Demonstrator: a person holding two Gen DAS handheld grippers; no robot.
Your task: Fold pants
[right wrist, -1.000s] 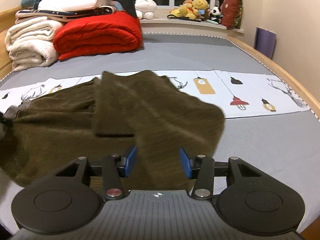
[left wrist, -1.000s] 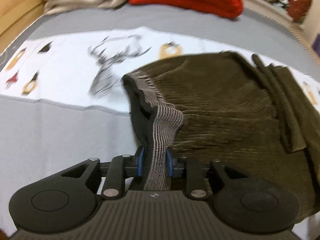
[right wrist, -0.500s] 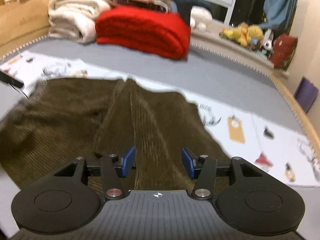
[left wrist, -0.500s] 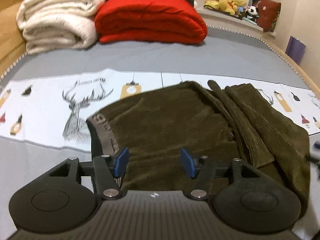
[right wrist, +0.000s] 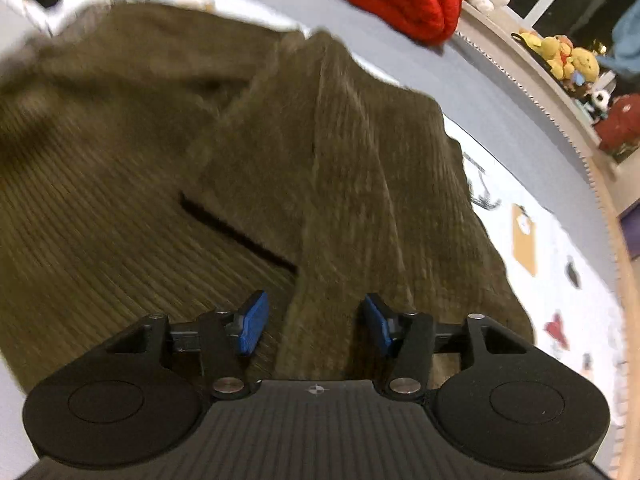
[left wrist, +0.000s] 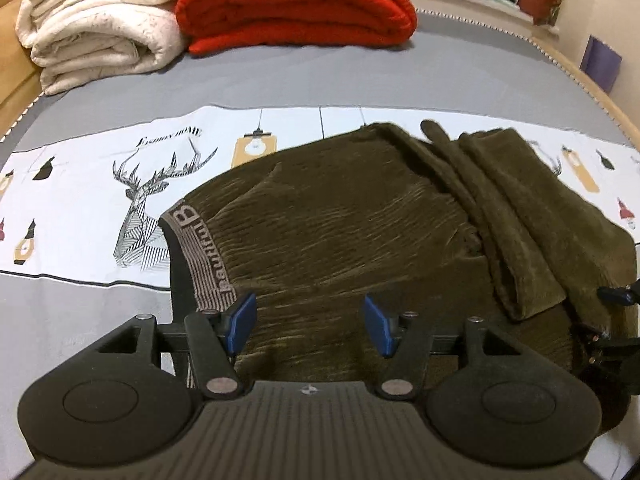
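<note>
The olive corduroy pants (left wrist: pixel 352 240) lie on the bed (left wrist: pixel 320 76), partly on its grey cover and partly on a white printed runner (left wrist: pixel 100 184) that crosses the bed from left to right. Their long axis follows the runner: the grey lettered waistband (left wrist: pixel 200 256) is at the left end, and the legs are doubled back into a thick layered bundle (left wrist: pixel 520 220) at the right. In the right wrist view a dark slit (right wrist: pixel 240 236), maybe a pocket, shows near the overlapping leg panel (right wrist: pixel 360 184).

The left gripper (left wrist: pixel 310 326) hovers over the near edge of the pants beside the waistband, blue pads spread wide, nothing between them. The right gripper (right wrist: pixel 314 326) is also wide apart and holds nothing, poised above the folded leg edge; that view is blurred.

At the far end of the bed sit a folded red blanket (left wrist: pixel 296 0) and, to its left, a cream blanket (left wrist: pixel 100 28). Stuffed toys (right wrist: pixel 560 56) line the ledge at the far right.
</note>
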